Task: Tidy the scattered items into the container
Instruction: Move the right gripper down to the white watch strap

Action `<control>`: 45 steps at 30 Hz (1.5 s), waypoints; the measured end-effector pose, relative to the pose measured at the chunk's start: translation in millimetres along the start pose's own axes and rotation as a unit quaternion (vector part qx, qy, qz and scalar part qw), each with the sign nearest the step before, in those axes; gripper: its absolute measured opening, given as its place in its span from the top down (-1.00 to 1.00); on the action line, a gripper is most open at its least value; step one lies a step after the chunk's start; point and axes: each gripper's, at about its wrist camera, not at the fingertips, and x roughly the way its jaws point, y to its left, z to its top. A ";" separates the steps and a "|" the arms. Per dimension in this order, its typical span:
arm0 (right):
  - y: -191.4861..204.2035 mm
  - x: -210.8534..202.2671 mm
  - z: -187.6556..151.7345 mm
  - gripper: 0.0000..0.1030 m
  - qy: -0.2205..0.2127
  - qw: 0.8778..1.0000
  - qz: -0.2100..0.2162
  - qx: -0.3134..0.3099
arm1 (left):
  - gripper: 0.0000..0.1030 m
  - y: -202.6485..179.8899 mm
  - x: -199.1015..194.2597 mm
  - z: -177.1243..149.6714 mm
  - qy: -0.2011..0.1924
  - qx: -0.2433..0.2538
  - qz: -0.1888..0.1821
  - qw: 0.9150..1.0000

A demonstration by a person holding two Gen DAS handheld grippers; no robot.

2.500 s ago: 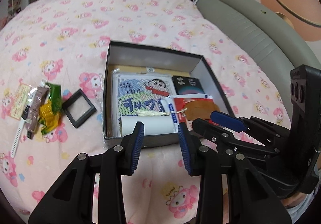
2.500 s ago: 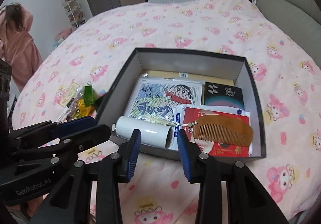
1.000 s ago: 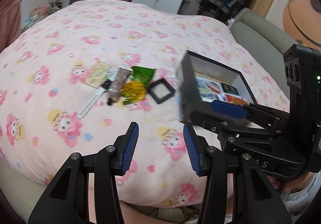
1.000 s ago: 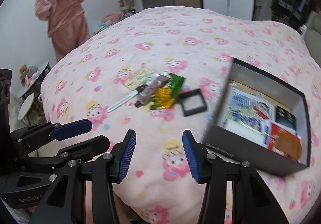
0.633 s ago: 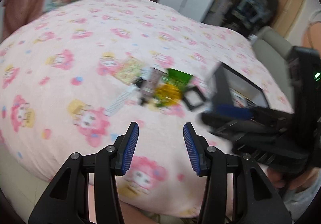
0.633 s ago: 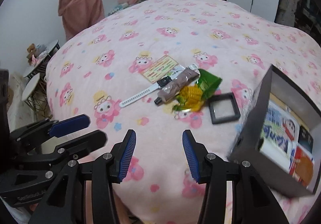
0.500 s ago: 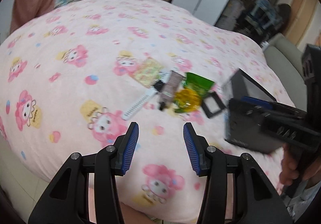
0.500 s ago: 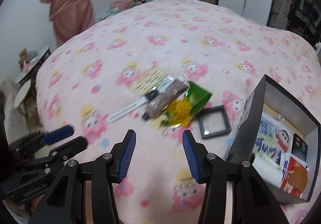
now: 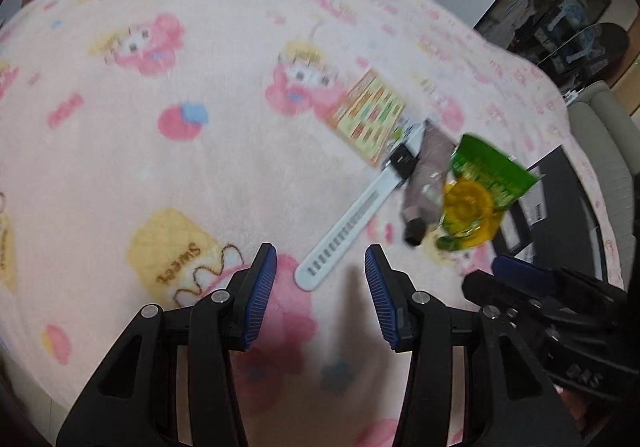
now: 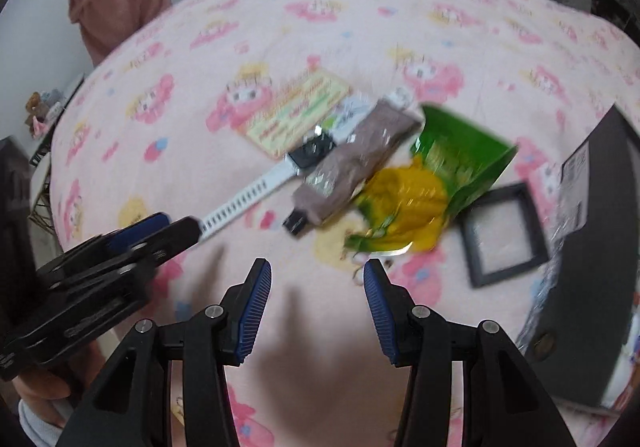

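left wrist view showed the left gripper [image 9: 320, 287] released over the white watch strap [image 9: 352, 221], snack packet [image 9: 480, 199] at two o'clock; right gripper [image 10: 316, 291] equally released, empty, ready to pick.

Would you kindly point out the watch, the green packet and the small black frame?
watch [image 9: 352, 223], left wrist view, white strap.
green packet [image 10: 460, 151], right wrist view, green upper part.
black frame [image 10: 472, 267], right wrist view, left border.

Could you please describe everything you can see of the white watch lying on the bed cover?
The white watch lies flat and unbuckled on the pink cartoon-print blanket. It has a dark square face and a pale, rubbery-looking strap with a row of holes, stretched out straight. Its far end runs under the brown tube and over the yellow-green card. Its free strap tip lies just ahead of the left tool, which is open and not touching it.
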 end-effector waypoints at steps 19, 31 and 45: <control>-17.9 3.2 -44.9 0.14 0.022 0.999 0.012 0.042 | 0.64 -28.4 -15.2 -30.2 -0.005 0.021 -0.035 0.999; -9.8 42.6 8.7 0.14 -0.001 0.995 0.055 0.086 | 0.42 0.4 22.4 14.4 0.011 -0.008 -0.033 0.999; -21.0 37.1 4.3 0.14 -0.006 0.987 0.097 0.130 | 0.90 -25.5 7.1 -27.7 0.020 0.007 -0.077 0.997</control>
